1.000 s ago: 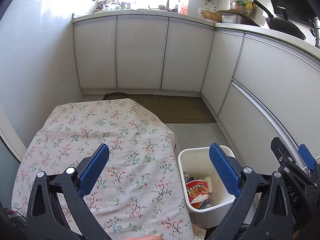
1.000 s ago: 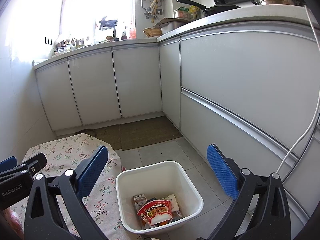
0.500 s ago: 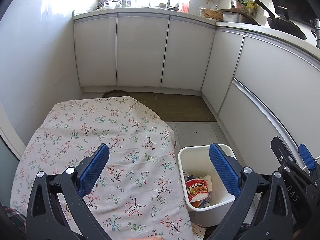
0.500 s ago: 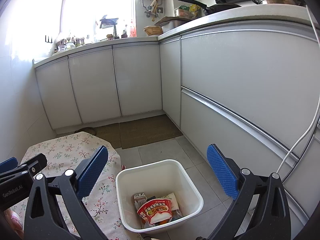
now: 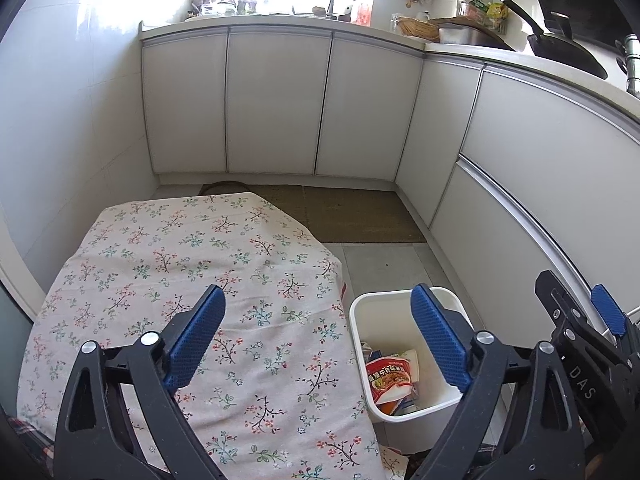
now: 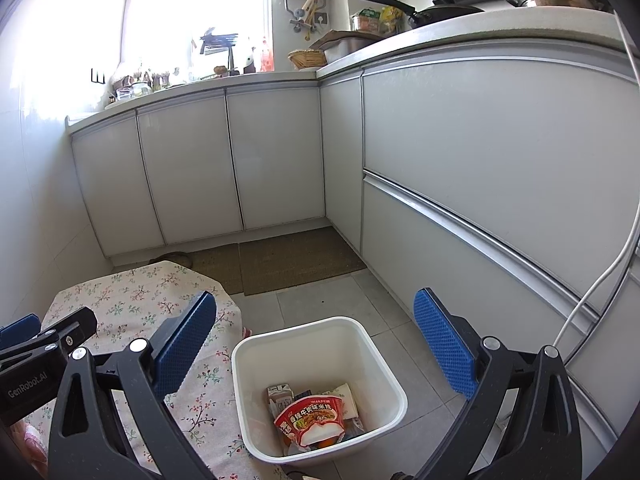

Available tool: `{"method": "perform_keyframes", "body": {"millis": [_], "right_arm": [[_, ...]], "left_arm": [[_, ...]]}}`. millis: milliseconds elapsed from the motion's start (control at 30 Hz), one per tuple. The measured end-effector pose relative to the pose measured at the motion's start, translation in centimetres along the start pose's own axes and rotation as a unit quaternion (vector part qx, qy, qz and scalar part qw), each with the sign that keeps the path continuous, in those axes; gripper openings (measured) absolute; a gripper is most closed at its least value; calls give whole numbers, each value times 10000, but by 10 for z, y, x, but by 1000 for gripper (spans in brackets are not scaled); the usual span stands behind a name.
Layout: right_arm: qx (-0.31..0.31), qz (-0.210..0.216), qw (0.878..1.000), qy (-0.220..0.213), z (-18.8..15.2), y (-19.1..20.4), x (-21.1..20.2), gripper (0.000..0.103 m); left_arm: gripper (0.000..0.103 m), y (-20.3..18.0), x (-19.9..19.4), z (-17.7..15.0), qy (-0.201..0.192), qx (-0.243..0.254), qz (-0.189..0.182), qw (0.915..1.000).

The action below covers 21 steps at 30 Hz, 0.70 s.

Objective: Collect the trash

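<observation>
1. My left gripper [image 5: 316,340] hangs over the floral-clothed bench [image 5: 168,264], fingers wide apart, holding nothing.
2. My right gripper [image 6: 316,344] sits above the white bin [image 6: 384,368] on the floor, fingers apart too, empty.
3. The trash, a red noodle cup lid [image 6: 310,420] among cartons, lies inside the bin, just beside the bench.
</observation>
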State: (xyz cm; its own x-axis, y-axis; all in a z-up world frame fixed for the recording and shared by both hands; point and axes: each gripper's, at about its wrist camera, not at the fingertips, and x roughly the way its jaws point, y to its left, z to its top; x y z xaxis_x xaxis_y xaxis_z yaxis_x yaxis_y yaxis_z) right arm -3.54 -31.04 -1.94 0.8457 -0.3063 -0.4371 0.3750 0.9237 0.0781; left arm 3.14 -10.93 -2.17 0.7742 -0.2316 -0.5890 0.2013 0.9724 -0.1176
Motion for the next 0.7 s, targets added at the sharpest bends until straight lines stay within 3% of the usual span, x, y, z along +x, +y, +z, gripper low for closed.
{"method": "perform_keyframes", "body": {"millis": [367,467,600,700], "right_arm": [[30,-43,10000,14,-2,-1,2,96],[20,-35,10000,13,-2,-1,1,96],[-8,-19,10000,5,-1,0,1,96],[-17,-16,10000,13,-1,0,1,96]], "left_arm": [[82,-2,0,-2,12,33,-166,9999],[84,-1,0,-1,24,-27,-164,9999],[96,1,0,1,85,-110,-102,9999],[96,1,-1,2,52,-104,-31,9999]]}}
